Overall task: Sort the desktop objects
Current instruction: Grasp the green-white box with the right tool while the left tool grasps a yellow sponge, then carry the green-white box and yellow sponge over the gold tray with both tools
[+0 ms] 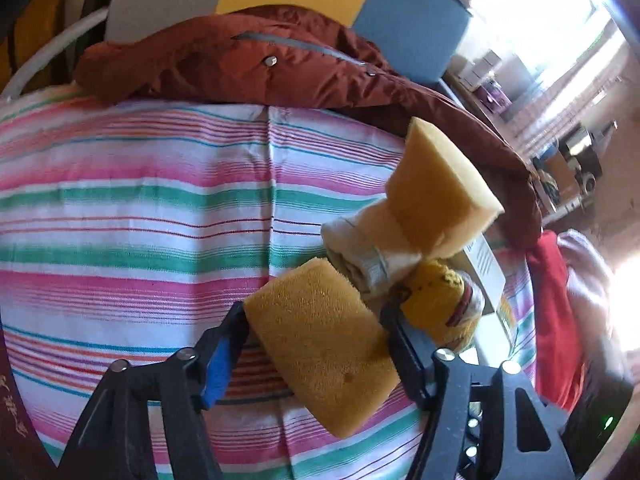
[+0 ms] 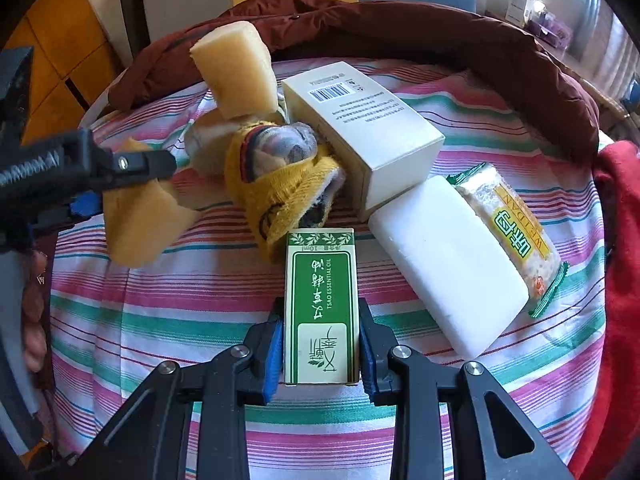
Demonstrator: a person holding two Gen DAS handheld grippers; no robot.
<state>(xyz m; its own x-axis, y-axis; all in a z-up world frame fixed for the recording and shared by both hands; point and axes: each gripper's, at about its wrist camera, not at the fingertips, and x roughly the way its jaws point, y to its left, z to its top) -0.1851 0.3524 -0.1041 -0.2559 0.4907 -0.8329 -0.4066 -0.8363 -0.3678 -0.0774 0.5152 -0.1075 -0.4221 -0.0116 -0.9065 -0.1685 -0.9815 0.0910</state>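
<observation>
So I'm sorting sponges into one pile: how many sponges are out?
2. One sponge sits between the left gripper's fingers; the other sponge leans on the socks. More may be hidden.

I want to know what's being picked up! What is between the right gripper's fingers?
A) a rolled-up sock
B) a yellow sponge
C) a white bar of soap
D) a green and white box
D: the right gripper is shut on the green and white box.
</observation>
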